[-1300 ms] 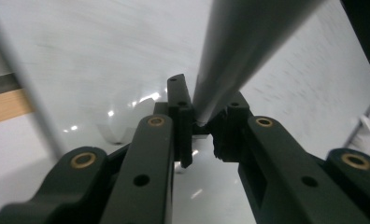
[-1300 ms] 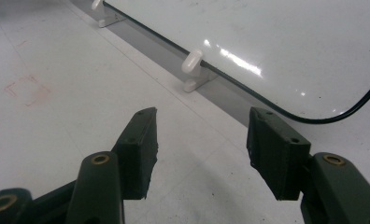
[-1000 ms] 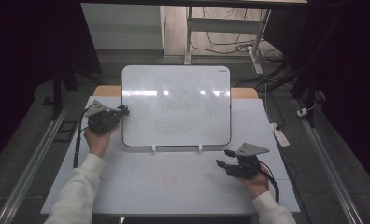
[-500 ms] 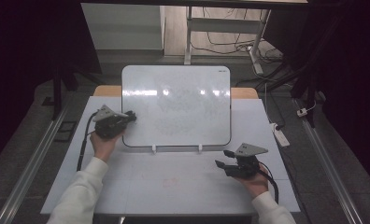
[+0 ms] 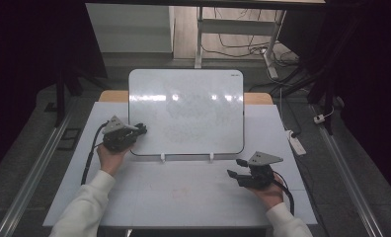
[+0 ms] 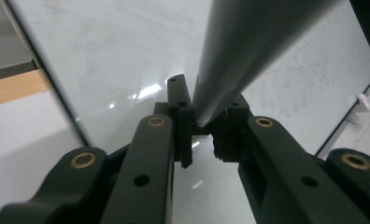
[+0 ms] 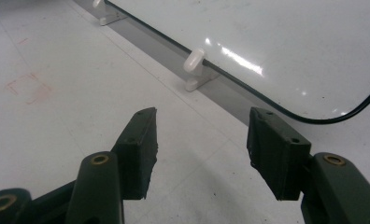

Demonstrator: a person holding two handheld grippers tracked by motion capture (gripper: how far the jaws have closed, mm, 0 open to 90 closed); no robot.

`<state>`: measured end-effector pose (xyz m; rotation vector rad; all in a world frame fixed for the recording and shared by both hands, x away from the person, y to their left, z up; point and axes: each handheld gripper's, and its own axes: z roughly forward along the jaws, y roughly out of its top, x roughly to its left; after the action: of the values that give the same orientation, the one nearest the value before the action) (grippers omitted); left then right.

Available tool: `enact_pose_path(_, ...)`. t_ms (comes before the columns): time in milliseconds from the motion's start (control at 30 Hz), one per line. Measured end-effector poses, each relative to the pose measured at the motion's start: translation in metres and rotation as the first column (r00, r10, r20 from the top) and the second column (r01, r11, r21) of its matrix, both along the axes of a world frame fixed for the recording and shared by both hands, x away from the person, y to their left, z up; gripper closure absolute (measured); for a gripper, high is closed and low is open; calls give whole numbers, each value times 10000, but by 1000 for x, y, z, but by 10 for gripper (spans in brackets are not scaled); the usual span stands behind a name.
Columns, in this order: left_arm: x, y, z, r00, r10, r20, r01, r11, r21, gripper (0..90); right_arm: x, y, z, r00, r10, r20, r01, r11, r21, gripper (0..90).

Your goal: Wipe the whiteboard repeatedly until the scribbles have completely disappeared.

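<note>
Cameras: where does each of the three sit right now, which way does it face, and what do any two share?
High view: above the person's side, facing forward and down on the table; both forearms, left gripper, right gripper.
Left gripper view: rides the left gripper, facing the whiteboard; jaws clamp a grey object.
Right gripper view: rides the right gripper, facing the whiteboard's lower edge; jaws apart.
All three share the whiteboard.

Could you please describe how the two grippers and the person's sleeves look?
The left gripper and right gripper are black, each topped by a grey three-cornered plate and trailing a black cable. Seen from the gripper views, the jaws are black linkage arms with brass-coloured round pivots and flat rectangular pads. The person wears white long sleeves.
</note>
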<state>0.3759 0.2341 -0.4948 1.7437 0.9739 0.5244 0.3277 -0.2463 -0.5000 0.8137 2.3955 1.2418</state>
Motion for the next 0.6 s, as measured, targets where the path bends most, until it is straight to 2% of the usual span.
enact_pose_path(133, 0, 4, 1, 9999, 157, -31, -157, 9998, -92, 781, 0, 0, 0, 10000, 9, -19, -9, 10000, 7, 424)
enact_pose_path(233, 1, 1, 2, 9998, 180, -57, -181, 9997, -131, 781, 0, 2, -1, 10000, 54, -22, -54, 10000, 15, 424)
enact_pose_path(500, 3, -11, 2, 9983, -291, -510, 278, 9993, -256, 781, -2, 3, 3, 9999, 88, 137, -90, 9999, 122, 424)
enact_pose_path(600, 0, -13, 5, 9974, -453, -552, 434, 9985, -340, 781, -2, 2, 5, 9999, 38, 163, -42, 9998, 213, 424)
